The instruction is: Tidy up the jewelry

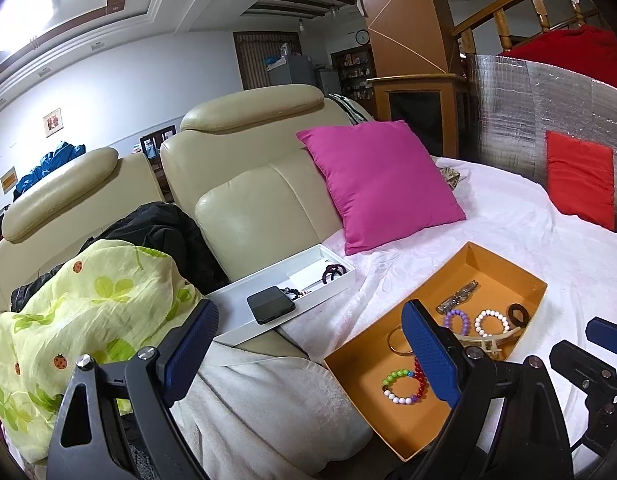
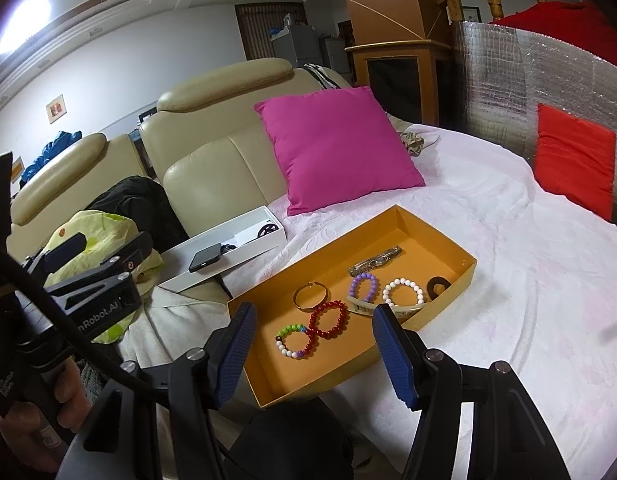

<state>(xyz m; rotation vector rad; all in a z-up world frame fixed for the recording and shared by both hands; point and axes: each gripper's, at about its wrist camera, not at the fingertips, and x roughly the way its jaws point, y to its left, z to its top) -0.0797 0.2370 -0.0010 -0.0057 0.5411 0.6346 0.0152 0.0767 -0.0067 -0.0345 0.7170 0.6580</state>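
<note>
Orange tray point(image 2: 460, 276), lower centre of the right wrist view, on white bedcover point(image 2: 508, 280). Contents: red bead bracelet point(image 2: 330, 320) touching multicolour bead bracelet point(image 2: 294, 340); gold bangle point(image 2: 311, 296); purple bead bracelet point(image 2: 363, 288); white bead bracelet point(image 2: 403, 292); metal watch point(image 2: 374, 263); cream hair clip point(image 2: 382, 310). Left gripper point(image 1: 308, 356) and right gripper point(image 2: 314, 354): both spread wide, grasping nothing. White box point(image 2: 228, 246) with black phone point(image 2: 204, 259), centre left.

1. A home living room: cream leather sofa point(image 1: 244, 168), pink cushion point(image 1: 378, 184), wall clock point(image 1: 362, 37)
2. Framed picture point(image 1: 52, 122), wooden stair railing point(image 1: 520, 8), fridge point(image 1: 290, 70) behind
</note>
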